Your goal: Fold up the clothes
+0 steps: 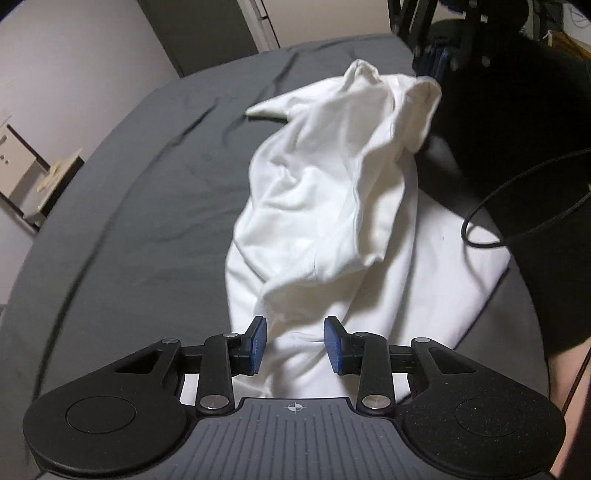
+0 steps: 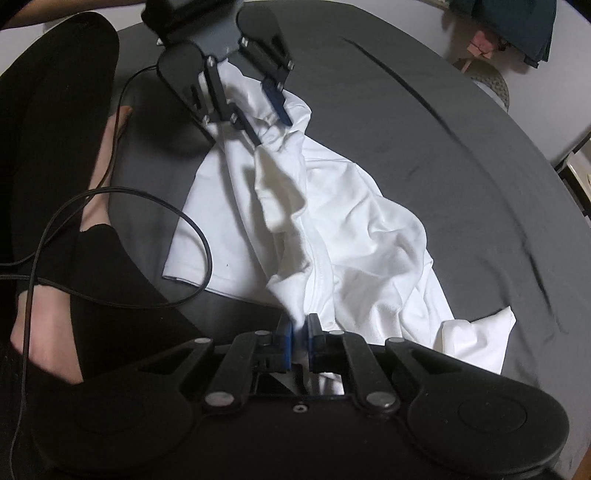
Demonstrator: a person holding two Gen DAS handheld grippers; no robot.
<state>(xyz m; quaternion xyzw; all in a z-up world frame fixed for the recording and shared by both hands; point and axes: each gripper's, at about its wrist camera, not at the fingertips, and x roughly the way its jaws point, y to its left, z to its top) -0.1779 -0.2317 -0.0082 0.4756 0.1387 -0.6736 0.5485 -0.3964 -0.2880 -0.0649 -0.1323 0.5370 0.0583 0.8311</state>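
A white shirt (image 1: 325, 206) lies rumpled on the grey bed sheet (image 1: 147, 192). In the left wrist view my left gripper (image 1: 295, 343) is open, its blue pads (image 1: 258, 343) apart on either side of the shirt's near end, with cloth bunched between and below them. The shirt's far end (image 1: 424, 92) is lifted at the top right, where my right gripper (image 1: 437, 62) shows dimly. In the right wrist view my right gripper (image 2: 300, 339) is shut on a fold of the white shirt (image 2: 354, 236). My left gripper (image 2: 267, 118) stands open over the shirt's other end.
A person's legs in black (image 2: 48, 110) and bare feet (image 2: 110, 147) rest on the bed at the left. A black cable (image 2: 199, 236) loops over the shirt's edge. Pale furniture (image 1: 22, 166) stands past the bed's left edge. Hanging clothes (image 2: 517, 29) are at the far right.
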